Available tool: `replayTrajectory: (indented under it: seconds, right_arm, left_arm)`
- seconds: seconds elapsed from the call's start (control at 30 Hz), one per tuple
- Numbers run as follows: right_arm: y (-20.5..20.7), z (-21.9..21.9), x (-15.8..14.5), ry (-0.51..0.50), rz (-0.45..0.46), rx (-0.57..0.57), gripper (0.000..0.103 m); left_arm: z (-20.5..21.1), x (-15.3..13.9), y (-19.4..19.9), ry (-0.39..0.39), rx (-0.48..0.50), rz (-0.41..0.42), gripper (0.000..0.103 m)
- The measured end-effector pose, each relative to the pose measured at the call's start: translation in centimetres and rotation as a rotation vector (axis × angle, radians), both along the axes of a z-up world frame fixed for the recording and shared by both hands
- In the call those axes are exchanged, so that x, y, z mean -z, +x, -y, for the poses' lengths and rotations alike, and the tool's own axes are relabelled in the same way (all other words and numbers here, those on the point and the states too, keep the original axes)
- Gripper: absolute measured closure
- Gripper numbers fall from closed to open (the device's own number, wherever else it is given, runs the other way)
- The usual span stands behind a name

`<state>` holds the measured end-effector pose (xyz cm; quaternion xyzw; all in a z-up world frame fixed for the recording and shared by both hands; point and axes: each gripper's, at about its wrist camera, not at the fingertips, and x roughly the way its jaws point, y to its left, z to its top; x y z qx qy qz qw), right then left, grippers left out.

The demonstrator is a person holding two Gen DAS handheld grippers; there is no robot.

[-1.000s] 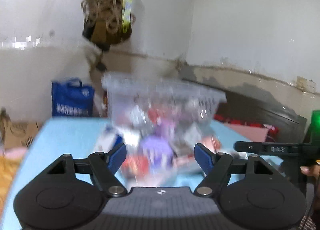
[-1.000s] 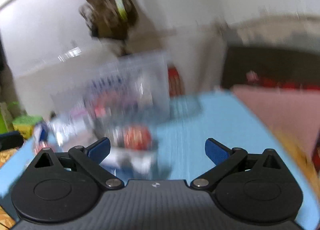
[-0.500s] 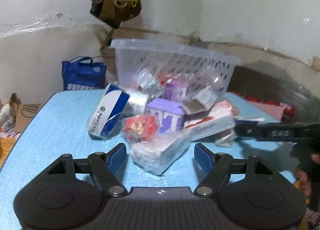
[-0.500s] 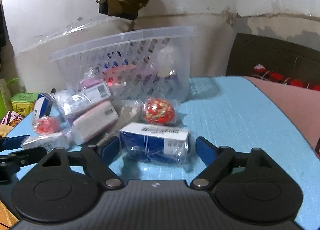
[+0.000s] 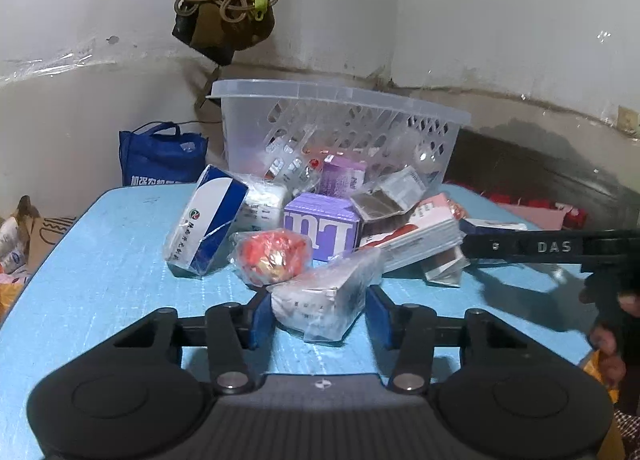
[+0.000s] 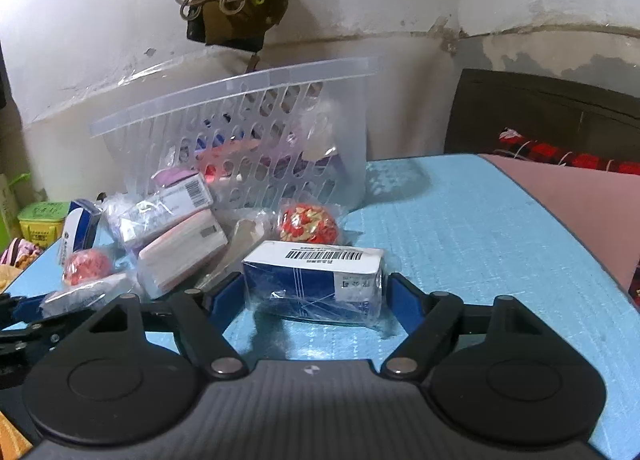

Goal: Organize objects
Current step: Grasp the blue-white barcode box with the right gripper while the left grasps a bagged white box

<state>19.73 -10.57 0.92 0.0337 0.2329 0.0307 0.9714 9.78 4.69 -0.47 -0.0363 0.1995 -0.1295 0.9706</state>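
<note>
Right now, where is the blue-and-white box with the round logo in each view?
Left wrist view: blue-and-white box leans at the pile's left edge, left of centre.
Right wrist view: the box sits far left, just above a red ball.
Shared landmark: the clear basket behind the pile.

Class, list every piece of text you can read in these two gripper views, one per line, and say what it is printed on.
"DAS": on the right gripper finger.
Large purple letters, only partly legible: on the purple box.
White Chinese characters, too blurred: on the blue bag.
Chinese characters beside a round logo, too small: on the blue and white box.
Barcode with digits, too small: on the blue box between the right gripper's fingers.
</note>
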Motion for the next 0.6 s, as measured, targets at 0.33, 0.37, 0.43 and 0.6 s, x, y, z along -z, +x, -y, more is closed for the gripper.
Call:
replayTrajectory:
  seconds: [0.33, 0.37, 0.43, 0.6]
  right_arm:
    - [-0.8, 0.0, -0.1, 0.010, 0.064, 0.040, 0.024]
    - [-1.0, 0.2, -0.2, 0.028, 0.064, 0.038, 0.024]
    - [-1.5, 0.4, -0.4, 0.036, 0.077, 0.034, 0.024]
    - [-2.5, 0.9, -1.3, 0.024, 0.126, 0.058, 0.024]
  left_arm:
    - [-0.2, -0.4, -1.9, -0.027, -0.037, 0.057, 0.051]
    - [-0.3, -0.5, -2.0, -0.020, -0.044, 0.061, 0.051]
    - [-0.5, -0.5, -2.3, -0.022, -0.051, 0.070, 0.051]
    - [-1.5, -0.8, -2.8, -0.064, -0.073, 0.086, 0.051]
